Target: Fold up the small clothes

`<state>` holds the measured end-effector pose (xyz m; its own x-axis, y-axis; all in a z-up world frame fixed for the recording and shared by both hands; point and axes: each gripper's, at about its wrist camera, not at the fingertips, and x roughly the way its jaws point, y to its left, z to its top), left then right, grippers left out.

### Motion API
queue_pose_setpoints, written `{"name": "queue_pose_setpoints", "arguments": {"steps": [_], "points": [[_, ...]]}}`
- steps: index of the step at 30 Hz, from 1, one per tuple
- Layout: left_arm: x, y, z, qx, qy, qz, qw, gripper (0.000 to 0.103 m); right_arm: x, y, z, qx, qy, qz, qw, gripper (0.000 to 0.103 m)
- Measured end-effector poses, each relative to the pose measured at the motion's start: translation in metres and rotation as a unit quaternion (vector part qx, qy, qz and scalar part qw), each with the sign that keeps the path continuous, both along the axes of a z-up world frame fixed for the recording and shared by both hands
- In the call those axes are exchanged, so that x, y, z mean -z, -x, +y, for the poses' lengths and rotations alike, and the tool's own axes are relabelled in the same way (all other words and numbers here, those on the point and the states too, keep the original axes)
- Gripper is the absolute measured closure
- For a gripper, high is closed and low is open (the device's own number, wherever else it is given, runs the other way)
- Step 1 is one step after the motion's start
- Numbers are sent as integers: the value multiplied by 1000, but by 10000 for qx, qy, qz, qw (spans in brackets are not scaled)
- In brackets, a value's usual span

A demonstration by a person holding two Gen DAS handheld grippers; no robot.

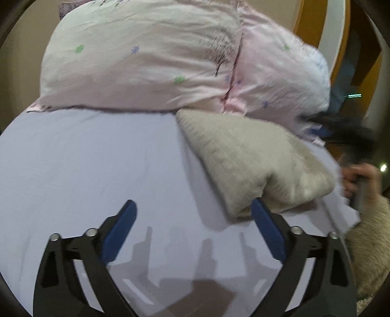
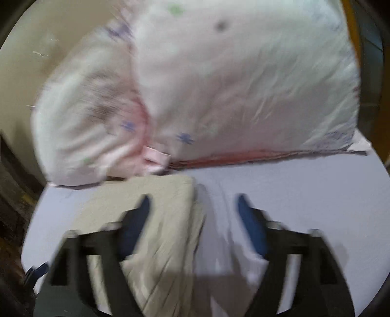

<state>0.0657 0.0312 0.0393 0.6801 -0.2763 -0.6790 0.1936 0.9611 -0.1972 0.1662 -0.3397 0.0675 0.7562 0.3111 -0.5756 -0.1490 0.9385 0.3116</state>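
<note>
A folded beige garment [image 1: 253, 161] lies on the lavender bed sheet [image 1: 85, 165], right of centre in the left wrist view. My left gripper [image 1: 195, 207] is open and empty above the sheet, its right finger close to the garment's near corner. In the blurred right wrist view the same garment [image 2: 165, 234] lies below and between the fingers, toward the left. My right gripper [image 2: 192, 202] is open and holds nothing; its left finger is over the garment. The right hand [image 1: 360, 180] with its gripper shows at the right edge of the left wrist view.
A large pink floral quilt [image 1: 151, 56] is piled at the back of the bed, also filling the top of the right wrist view [image 2: 219, 85]. A wooden frame [image 1: 314, 22] stands behind it at right. A fluffy cream sleeve [image 1: 370, 243] is at the right edge.
</note>
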Motion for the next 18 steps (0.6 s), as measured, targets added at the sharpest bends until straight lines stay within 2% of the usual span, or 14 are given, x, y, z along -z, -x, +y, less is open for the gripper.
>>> {"name": "queue_pose_setpoints", "arguments": {"steps": [2, 5, 7, 10, 12, 18], "points": [[7, 1, -6, -87, -130, 216, 9996, 1, -5, 31, -3, -267, -119, -143, 9995, 2], [14, 4, -17, -102, -267, 437, 9986, 1, 3, 84, 8, -221, 146, -136, 9996, 2], [17, 8, -27, -81, -483, 443, 9978, 1, 16, 110, 17, 42, 630, 41, 9980, 2], [22, 9, -46, -91, -1102, 399, 9931, 1, 41, 121, 40, 49, 1258, 313, 9916, 2], [25, 7, -52, -60, -1280, 411, 9909, 1, 61, 115, 62, -44, 1560, 603, 9859, 2], [34, -2, -47, -148, -1196, 717, 9901, 1, 81, 111, 82, -103, 1677, 834, 9823, 2]]}}
